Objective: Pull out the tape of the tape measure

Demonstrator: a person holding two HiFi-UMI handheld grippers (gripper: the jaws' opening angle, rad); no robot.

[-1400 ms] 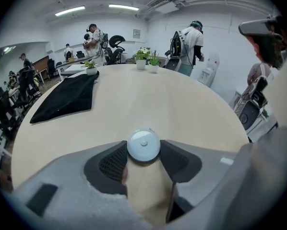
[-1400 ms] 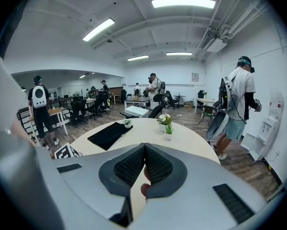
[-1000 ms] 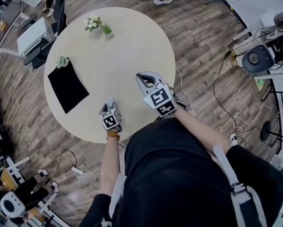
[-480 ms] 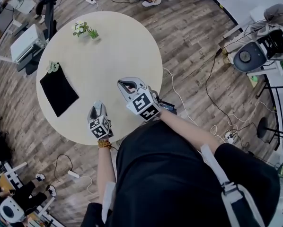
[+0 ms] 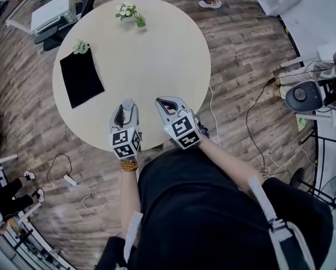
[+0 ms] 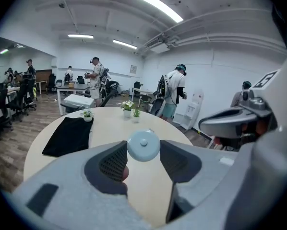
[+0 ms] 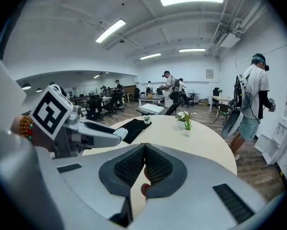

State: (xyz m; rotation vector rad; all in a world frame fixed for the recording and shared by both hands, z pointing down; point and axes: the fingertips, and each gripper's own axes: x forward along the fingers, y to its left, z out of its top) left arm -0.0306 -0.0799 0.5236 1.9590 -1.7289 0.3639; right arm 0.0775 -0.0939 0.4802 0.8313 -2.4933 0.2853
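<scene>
A round pale-blue tape measure sits clamped between the pads of my left gripper, held above the near part of the round cream table. In the right gripper view the same tape measure shows at the tip of the left gripper, off to the left. My right gripper is shut, its ribbed pads pressed together with nothing visible between them. In the head view both grippers hover side by side over the table's near edge, left gripper and right gripper. No tape shows outside the case.
A black cloth lies at the table's left, with a small potted plant at its far end. Two more small plants stand at the far edge. Cables run over the wooden floor. People stand beyond the table.
The left gripper has come forward over the table edge and now sits close beside the right gripper. The head view has shifted, so the table appears further up and to the right.
</scene>
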